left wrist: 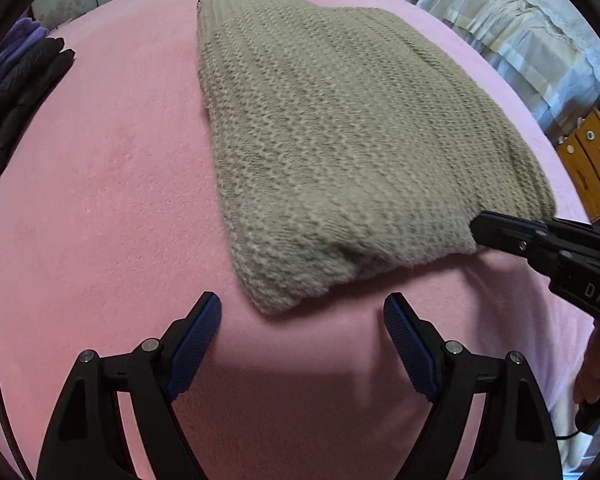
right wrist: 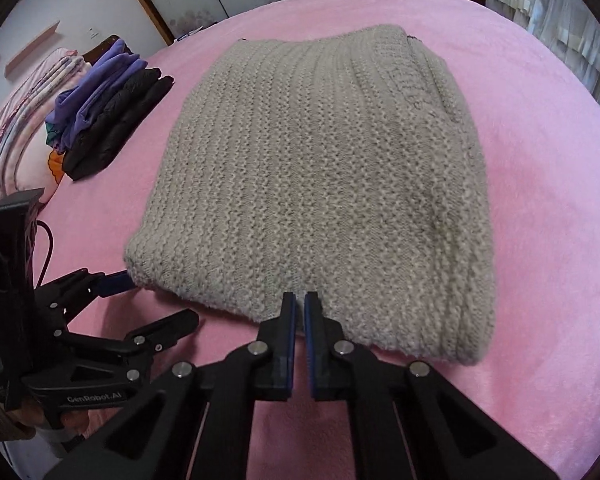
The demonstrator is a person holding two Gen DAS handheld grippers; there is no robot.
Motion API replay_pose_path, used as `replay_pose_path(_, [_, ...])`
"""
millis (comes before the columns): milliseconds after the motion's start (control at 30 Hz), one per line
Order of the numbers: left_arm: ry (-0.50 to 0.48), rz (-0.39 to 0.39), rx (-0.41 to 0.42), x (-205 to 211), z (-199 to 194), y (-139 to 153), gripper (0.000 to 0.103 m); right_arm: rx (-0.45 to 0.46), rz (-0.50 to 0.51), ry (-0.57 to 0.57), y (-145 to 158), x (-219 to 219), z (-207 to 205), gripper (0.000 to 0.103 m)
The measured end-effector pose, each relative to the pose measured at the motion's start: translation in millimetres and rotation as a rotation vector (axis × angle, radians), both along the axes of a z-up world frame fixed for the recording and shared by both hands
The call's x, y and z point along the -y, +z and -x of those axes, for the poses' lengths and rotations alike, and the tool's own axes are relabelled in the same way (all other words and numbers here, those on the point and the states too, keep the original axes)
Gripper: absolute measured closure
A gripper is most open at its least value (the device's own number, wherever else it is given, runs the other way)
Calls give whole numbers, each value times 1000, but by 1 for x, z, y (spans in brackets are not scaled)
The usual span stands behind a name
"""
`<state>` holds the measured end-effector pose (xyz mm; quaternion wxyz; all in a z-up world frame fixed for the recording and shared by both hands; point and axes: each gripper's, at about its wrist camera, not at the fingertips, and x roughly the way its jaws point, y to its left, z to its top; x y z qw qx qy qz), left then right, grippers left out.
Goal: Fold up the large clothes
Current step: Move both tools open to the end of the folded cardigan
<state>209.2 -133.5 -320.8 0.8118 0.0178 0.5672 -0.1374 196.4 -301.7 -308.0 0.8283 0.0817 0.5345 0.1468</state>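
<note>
A beige knitted sweater [left wrist: 340,136] lies folded into a thick rectangle on the pink blanket [left wrist: 100,200]; it also shows in the right wrist view [right wrist: 320,184]. My left gripper [left wrist: 302,312] is open and empty, just short of the sweater's near corner; it shows at the left of the right wrist view [right wrist: 156,300]. My right gripper [right wrist: 299,308] is nearly closed with a thin gap, its tips at the sweater's near edge; whether it pinches knit I cannot tell. It shows in the left wrist view [left wrist: 484,228] touching the sweater's right corner.
A stack of folded purple and black clothes [right wrist: 112,108] lies at the blanket's left side, also in the left wrist view [left wrist: 16,92]. Folded floral bedding [right wrist: 24,120] lies beyond it. A frilled bed skirt [left wrist: 500,28] and wooden furniture [left wrist: 592,168] stand at the right.
</note>
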Motion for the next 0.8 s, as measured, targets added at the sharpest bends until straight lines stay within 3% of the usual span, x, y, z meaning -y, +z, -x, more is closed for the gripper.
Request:
replay_pose_path(200, [-37,48,17,7,1,35,20,31,-27,-12,27,11,0,101])
replay_pose_path(467, [53,92,242,6,-70,95,20,134,-40,-78,68,24,-67,100])
replay_pose_path(600, [135,49,286,8,-132,93,20,166,-51,-98,75,30,-123,100])
replay_pose_path(800, [204,14,205,11,-206,63,20,113,-40,-88,46,30,-198,100])
